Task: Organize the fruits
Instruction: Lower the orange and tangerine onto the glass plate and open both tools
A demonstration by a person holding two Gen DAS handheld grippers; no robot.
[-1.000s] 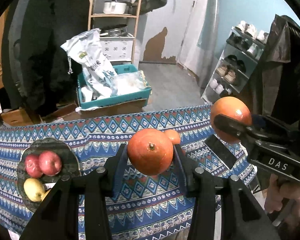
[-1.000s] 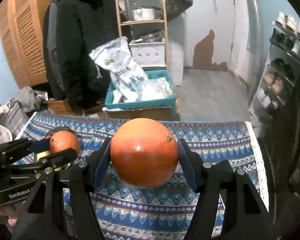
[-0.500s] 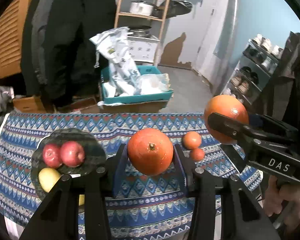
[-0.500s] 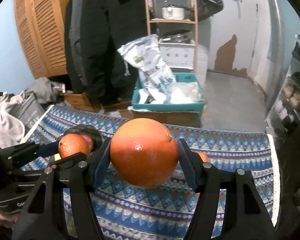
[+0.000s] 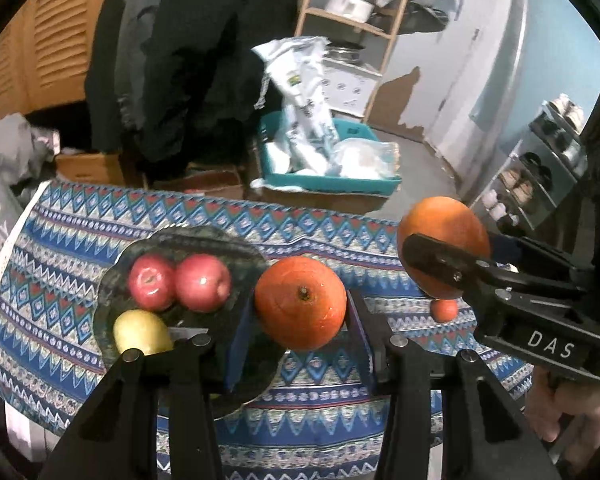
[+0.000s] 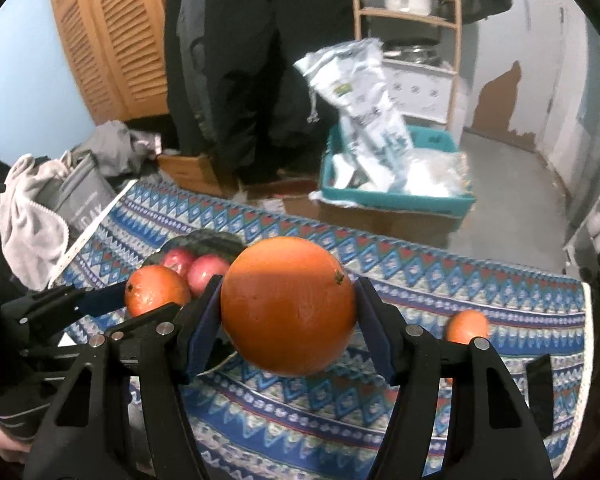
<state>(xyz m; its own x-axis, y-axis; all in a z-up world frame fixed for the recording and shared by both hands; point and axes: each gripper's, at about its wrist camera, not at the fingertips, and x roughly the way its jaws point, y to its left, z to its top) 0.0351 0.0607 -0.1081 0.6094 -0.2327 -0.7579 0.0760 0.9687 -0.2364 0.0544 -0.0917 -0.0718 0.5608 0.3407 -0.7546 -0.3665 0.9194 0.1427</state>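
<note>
While we clamp an orange in each gripper | left gripper [image 5: 300,304] hovers just right of plate [image 5: 188,240] (nearer) | right gripper [image 6: 288,308] farther right | apples [image 5: 180,282] on plate

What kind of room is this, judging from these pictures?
Probably a lived-in home entryway or utility room: a shoe rack, a dark coat hanging by louvered doors, and a shelf with pots.

Behind the patterned tablecloth [image 6: 380,408], louvred wooden doors [image 6: 112,40] stand left of a wooden shelf unit [image 6: 412,20], peeling wall [image 6: 500,92] right of it.
</note>
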